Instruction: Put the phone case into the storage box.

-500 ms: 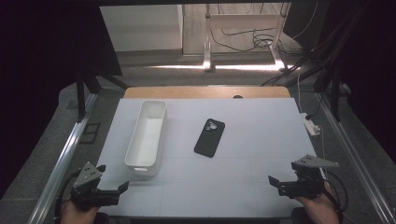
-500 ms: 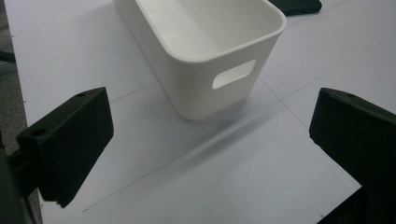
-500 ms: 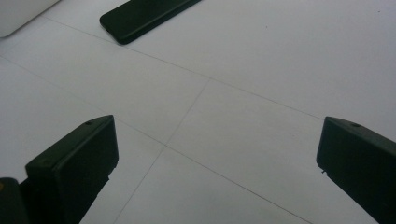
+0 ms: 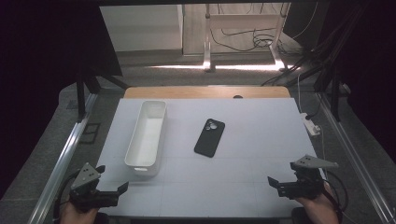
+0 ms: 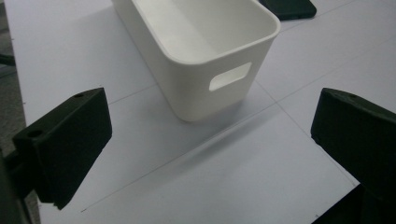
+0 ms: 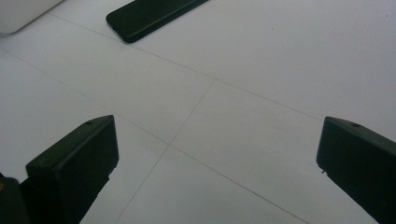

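A long white bin (image 4: 146, 136) with a handle slot lies on the white table top (image 4: 252, 140), left of centre. A black phone (image 4: 209, 137) lies face down to its right. At the near left corner my left gripper (image 4: 112, 179) is open and empty; its view has the bin (image 5: 205, 51) just ahead of the spread jaws and the phone's corner (image 5: 288, 8) at the top. Over the near right corner my right gripper (image 4: 275, 183) stands open and empty too. In its view the phone (image 6: 149, 16) lies well ahead and a bin corner (image 6: 21, 11) sits top left.
A white power strip (image 4: 311, 125) lies at the table's right edge. Metal rails (image 4: 65, 154) run along both sides. A wooden strip (image 4: 205, 92) borders the far edge, with cables on the floor beyond. Bare table lies between the grippers.
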{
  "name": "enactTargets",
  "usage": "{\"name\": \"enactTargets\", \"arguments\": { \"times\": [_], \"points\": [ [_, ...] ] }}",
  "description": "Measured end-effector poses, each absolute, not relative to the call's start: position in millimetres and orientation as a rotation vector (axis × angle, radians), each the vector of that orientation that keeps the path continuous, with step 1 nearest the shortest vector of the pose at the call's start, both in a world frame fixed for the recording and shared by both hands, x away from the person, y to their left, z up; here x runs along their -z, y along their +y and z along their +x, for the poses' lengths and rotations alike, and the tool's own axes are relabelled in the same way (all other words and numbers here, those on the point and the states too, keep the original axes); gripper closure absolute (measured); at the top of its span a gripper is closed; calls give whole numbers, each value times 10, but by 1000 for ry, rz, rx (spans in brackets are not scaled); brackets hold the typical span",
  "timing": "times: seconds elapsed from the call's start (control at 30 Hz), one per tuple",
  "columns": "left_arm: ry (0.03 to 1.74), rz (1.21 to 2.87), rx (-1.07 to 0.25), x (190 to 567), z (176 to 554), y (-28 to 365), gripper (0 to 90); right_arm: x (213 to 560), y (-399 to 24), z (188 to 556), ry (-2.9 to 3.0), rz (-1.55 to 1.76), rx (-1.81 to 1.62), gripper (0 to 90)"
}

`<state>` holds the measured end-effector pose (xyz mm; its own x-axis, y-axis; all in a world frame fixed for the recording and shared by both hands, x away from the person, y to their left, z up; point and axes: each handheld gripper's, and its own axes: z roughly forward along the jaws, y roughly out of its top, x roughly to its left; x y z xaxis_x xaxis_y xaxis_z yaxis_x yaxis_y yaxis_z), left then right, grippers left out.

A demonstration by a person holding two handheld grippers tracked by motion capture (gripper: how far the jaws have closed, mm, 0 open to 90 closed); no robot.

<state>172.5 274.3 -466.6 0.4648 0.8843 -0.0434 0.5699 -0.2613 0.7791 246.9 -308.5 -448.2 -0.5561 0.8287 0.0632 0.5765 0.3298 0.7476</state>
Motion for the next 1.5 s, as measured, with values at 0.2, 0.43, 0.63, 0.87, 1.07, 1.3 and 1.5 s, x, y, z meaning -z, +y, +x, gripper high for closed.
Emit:
{"name": "enactTargets", "arguments": {
  "times": [0.2,0.43,0.63,0.87,1.07,1.3,1.5],
  "points": [
    [1191,1962,-504,4670,1731,2749,0,4482,-3087,2470,2267,1260,-1074,0],
    [1190,1966,-493,4673,1738,2752,0,4478,-3082,2466,2275,1244,-1081,0],
    [1203,1964,-514,4669,1735,2741,0,4475,-3083,2466,2278,1235,-1090,0],
    [1206,1962,-504,4667,1736,2733,0,4469,-3057,2493,2287,1204,-1055,0],
    [1216,1959,-485,4675,1750,2742,0,4459,-3015,2539,2308,1202,-1050,0],
    [1211,1964,-478,4677,1751,2739,0,4439,-2965,2620,2343,1172,-1049,0],
    [1202,1989,-484,4680,1755,2712,1,4420,-2917,2685,2365,1157,-1033,0]
  ]
}}
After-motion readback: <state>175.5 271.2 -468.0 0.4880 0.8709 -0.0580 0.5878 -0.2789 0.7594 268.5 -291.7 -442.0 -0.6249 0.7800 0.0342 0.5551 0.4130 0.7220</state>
